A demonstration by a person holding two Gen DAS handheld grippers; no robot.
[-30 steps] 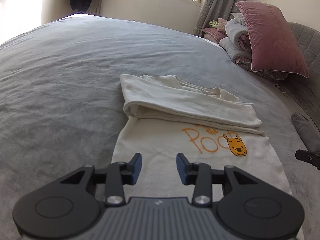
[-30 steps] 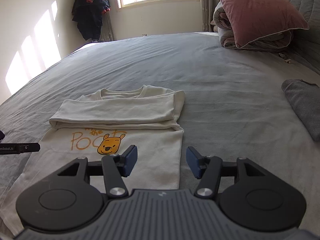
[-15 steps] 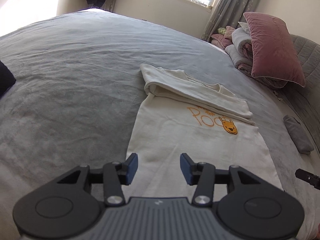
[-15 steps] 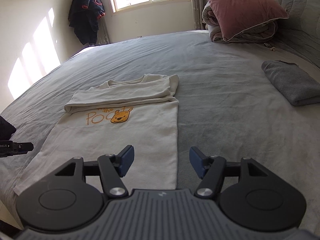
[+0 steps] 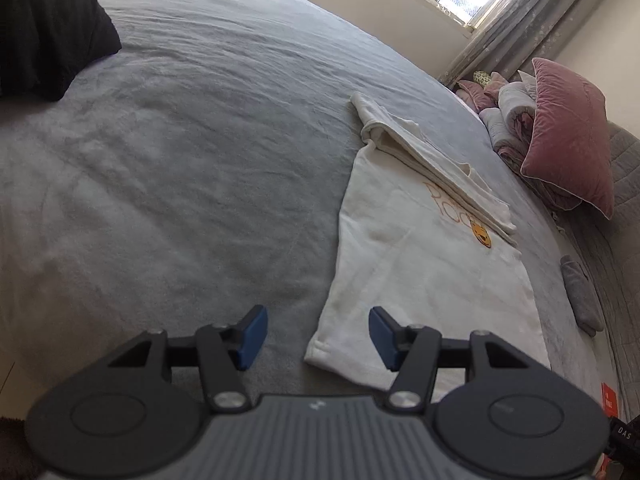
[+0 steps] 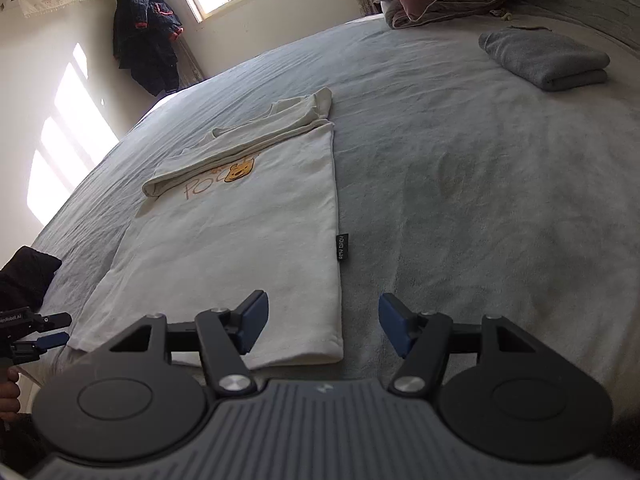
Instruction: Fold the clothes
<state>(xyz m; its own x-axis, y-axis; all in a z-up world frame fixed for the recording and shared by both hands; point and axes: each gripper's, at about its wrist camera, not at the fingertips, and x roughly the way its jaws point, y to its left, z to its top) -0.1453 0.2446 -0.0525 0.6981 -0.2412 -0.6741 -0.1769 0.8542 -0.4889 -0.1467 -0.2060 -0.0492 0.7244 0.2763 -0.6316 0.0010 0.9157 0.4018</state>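
Note:
A cream T-shirt (image 5: 420, 272) with an orange bear print lies flat on the grey bed (image 5: 180, 160), its top part folded down over the chest. My left gripper (image 5: 317, 334) hovers at the shirt's near left hem corner with its jaws opening; the corner shows between the blue pads, which do not press on it. In the right wrist view the T-shirt (image 6: 240, 248) stretches away from me, and my right gripper (image 6: 324, 322) stands open over the near right hem corner, holding nothing. The left gripper (image 6: 36, 334) shows at the left edge there.
A folded grey garment (image 6: 544, 60) lies on the bed at the far right. A pink pillow (image 5: 568, 136) and rolled bedding sit at the headboard. A dark garment (image 5: 44, 28) lies at the bed's left side. A dark jacket (image 6: 148, 52) hangs by the window.
Both grippers have drawn back from the printed chest to the shirt's near hem corners and rolled. The left jaws have spread wider. The shirt has not moved.

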